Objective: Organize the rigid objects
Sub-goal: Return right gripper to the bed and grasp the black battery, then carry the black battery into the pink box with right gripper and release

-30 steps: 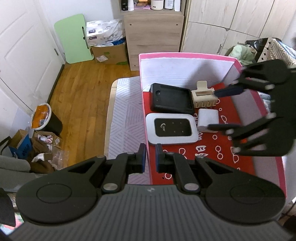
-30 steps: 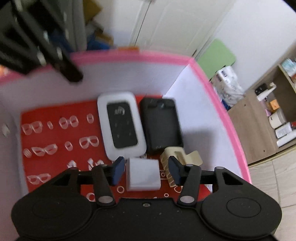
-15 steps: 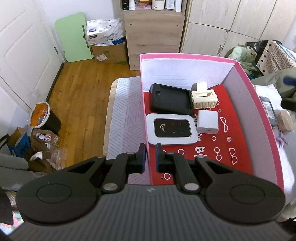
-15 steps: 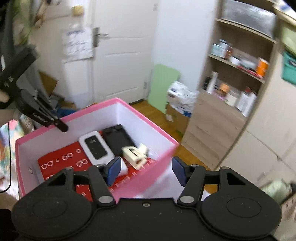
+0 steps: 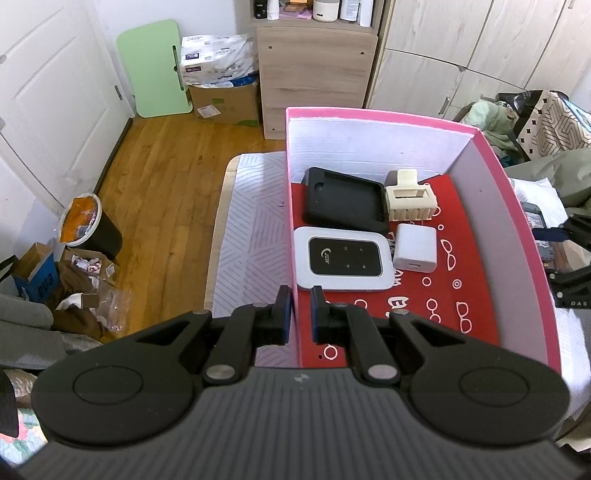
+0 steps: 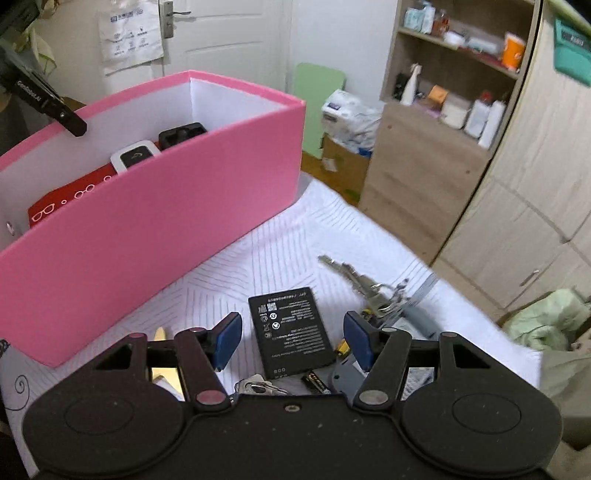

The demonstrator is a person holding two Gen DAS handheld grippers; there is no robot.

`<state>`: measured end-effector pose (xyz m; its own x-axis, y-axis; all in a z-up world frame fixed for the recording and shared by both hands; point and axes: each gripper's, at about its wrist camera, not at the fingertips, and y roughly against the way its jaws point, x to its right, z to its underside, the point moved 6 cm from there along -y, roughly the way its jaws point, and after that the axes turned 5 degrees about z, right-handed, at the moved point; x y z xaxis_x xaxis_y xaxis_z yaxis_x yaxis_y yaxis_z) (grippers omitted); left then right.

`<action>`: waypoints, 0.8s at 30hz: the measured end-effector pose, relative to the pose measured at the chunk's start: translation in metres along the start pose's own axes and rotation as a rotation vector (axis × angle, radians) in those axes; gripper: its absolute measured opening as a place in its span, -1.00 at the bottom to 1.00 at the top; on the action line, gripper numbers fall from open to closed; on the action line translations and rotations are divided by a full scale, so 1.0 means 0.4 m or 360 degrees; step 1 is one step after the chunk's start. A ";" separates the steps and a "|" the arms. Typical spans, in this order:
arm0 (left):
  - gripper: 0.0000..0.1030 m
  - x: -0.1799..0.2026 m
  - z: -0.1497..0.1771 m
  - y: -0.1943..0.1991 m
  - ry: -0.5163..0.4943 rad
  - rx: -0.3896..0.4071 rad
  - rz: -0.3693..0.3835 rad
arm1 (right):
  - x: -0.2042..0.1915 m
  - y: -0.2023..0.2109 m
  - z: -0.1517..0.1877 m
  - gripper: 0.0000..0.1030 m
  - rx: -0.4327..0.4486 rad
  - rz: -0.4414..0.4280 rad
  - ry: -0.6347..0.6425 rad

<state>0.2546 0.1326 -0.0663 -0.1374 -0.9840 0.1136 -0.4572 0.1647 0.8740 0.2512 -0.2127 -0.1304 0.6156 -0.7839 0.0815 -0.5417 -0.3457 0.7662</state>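
I'm reading "ZZIV", or something near it, on the white router (image 5: 344,257). My other gripper (image 5: 570,269) is showing "DAS" at its edge — in the right wrist view my left gripper (image 6: 40,98) is showing "GenRoboAI". A blue box (image 5: 35,275) is showing "eua". The battery (image 6: 291,330) print is staying too small.

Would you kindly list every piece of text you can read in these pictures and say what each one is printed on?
"ZZIY", uncertain: white pocket router in the pink box.
"GenRobot.AI": left gripper, seen from the right wrist.
"DAS": right gripper, seen from the left wrist.
"eua", upside down: blue carton.
Battery print, door notice: too small.
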 end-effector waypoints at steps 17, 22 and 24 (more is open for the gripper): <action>-0.84 0.005 0.001 -0.001 -0.0013 -0.0002 -0.0008 | 0.013 -0.082 0.000 0.11 -0.0048 -0.0085 -0.0297; -0.84 0.007 0.001 -0.001 -0.0005 0.0001 -0.0003 | -0.011 -0.093 0.010 0.15 -0.0009 0.0020 -0.0299; -0.84 0.006 0.002 -0.001 -0.0012 -0.0002 -0.0009 | -0.024 -0.093 0.012 0.18 -0.0019 0.0045 -0.0224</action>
<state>0.2539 0.1303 -0.0667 -0.1418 -0.9843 0.1052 -0.4567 0.1593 0.8752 0.2629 -0.1947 -0.1628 0.5134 -0.8580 0.0138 -0.5502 -0.3168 0.7726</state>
